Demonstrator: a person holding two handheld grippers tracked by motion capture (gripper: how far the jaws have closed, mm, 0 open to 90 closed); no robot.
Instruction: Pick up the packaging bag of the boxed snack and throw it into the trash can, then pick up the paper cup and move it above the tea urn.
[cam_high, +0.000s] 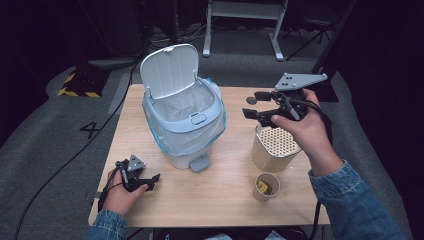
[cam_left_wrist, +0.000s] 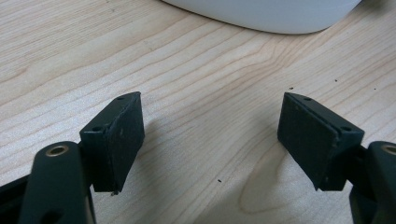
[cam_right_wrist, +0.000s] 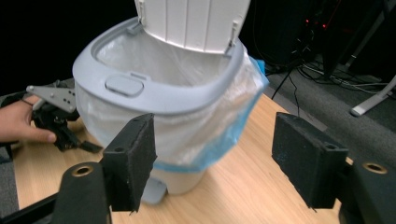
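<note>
A pale blue pedal bin (cam_high: 185, 120) (cam_right_wrist: 163, 93) stands mid-table with its white lid (cam_high: 169, 70) (cam_right_wrist: 194, 21) raised and a clear liner with a blue edge (cam_right_wrist: 224, 140) hanging over its rim. My right gripper (cam_high: 256, 107) (cam_right_wrist: 212, 158) is held in the air to the right of the bin, jaws pointing at it, open with nothing between them. My left gripper (cam_high: 152, 181) (cam_left_wrist: 210, 140) rests low over the table's front left, open and empty, with the bin's white base (cam_left_wrist: 266, 14) just ahead.
A tan canister with a perforated white top (cam_high: 274, 145) stands under my right hand. A small paper cup (cam_high: 265, 186) with something yellow inside sits near the front edge. Bare wooden table (cam_high: 220, 195) lies between the hands; dark floor and desk legs (cam_high: 275, 30) are beyond.
</note>
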